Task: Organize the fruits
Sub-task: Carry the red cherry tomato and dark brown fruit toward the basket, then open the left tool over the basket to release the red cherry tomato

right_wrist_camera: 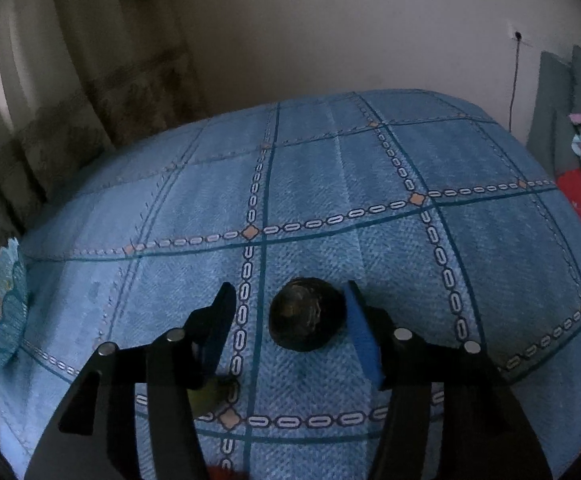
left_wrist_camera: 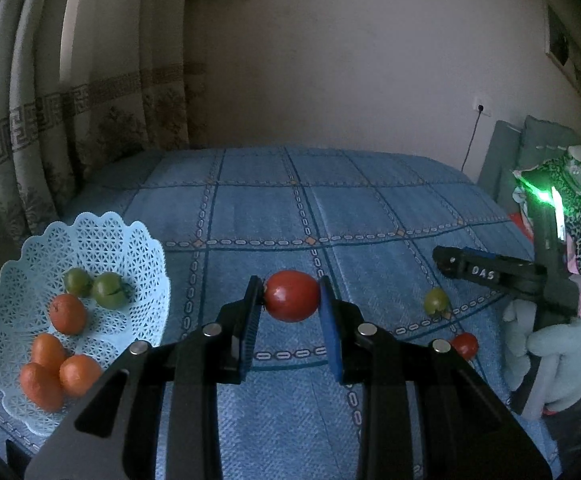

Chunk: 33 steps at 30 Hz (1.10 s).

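My left gripper (left_wrist_camera: pixel 289 285) is shut on a red tomato (left_wrist_camera: pixel 292 298), held just above the blue bedspread. A light blue lattice basket (left_wrist_camera: pixel 130 240) at the left holds two green tomatoes (left_wrist_camera: pixel 108 290) and several orange fruits (left_wrist_camera: pixel 68 314). A green fruit (left_wrist_camera: pixel 436 300) and a small red tomato (left_wrist_camera: pixel 465 345) lie on the bed to the right. My right gripper (right_wrist_camera: pixel 288 292) stands open around a dark round fruit (right_wrist_camera: pixel 308 314), which touches the right pad (right_wrist_camera: pixel 364 336) only. In the left wrist view the right gripper (left_wrist_camera: pixel 448 260) reaches in from the right.
A green fruit (right_wrist_camera: pixel 210 394) shows under the right gripper's left finger. The basket rim (right_wrist_camera: pixel 8 304) is at the far left. Curtains (left_wrist_camera: pixel 50 120) hang behind the basket. Pillows and clothes (left_wrist_camera: pixel 562 200) pile at the right. A cable (left_wrist_camera: pixel 472 136) runs down the wall.
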Each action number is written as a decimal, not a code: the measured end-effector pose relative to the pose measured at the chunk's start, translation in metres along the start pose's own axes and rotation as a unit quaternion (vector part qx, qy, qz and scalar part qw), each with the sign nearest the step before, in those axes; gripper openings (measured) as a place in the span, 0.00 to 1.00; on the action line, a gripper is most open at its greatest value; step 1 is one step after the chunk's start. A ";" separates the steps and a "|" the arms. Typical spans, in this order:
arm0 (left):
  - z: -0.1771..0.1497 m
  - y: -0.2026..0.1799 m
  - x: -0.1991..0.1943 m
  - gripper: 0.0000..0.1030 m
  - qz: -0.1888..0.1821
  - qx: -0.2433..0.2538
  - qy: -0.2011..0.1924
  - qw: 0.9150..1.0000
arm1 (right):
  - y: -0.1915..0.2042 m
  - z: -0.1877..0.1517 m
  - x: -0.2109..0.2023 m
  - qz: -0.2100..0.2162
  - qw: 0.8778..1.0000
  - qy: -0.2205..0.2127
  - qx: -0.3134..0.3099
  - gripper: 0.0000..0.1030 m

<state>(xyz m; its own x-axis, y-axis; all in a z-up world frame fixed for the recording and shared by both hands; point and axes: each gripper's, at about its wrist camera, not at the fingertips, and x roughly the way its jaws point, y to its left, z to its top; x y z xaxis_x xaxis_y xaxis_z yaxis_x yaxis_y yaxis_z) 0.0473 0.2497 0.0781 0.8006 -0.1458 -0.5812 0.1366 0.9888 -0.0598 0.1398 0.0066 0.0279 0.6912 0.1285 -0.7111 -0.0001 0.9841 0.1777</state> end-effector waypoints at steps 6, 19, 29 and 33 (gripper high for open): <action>-0.001 0.004 -0.004 0.28 0.008 -0.007 -0.003 1.000 | 0.000 0.003 0.012 -0.015 1.000 0.015 -0.004 0.50; 0.002 0.035 -0.012 0.28 0.042 -0.037 -0.016 0.998 | 0.008 0.002 -0.006 -0.016 1.000 -0.012 -0.019 0.38; -0.001 0.080 -0.030 0.28 0.092 -0.055 -0.021 0.994 | 0.037 0.001 -0.035 0.029 0.998 -0.024 -0.044 0.38; -0.005 0.101 -0.035 0.28 0.109 -0.070 -0.019 0.991 | 0.064 -0.003 -0.042 0.052 0.997 -0.024 -0.056 0.38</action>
<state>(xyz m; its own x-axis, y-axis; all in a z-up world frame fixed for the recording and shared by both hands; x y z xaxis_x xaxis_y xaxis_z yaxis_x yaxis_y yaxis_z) 0.0301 0.3553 0.0879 0.8245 0.0726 -0.5612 -0.1219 0.9912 -0.0509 0.1088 0.0648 0.0677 0.7172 0.2263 -0.6591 -0.1514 0.9738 0.1696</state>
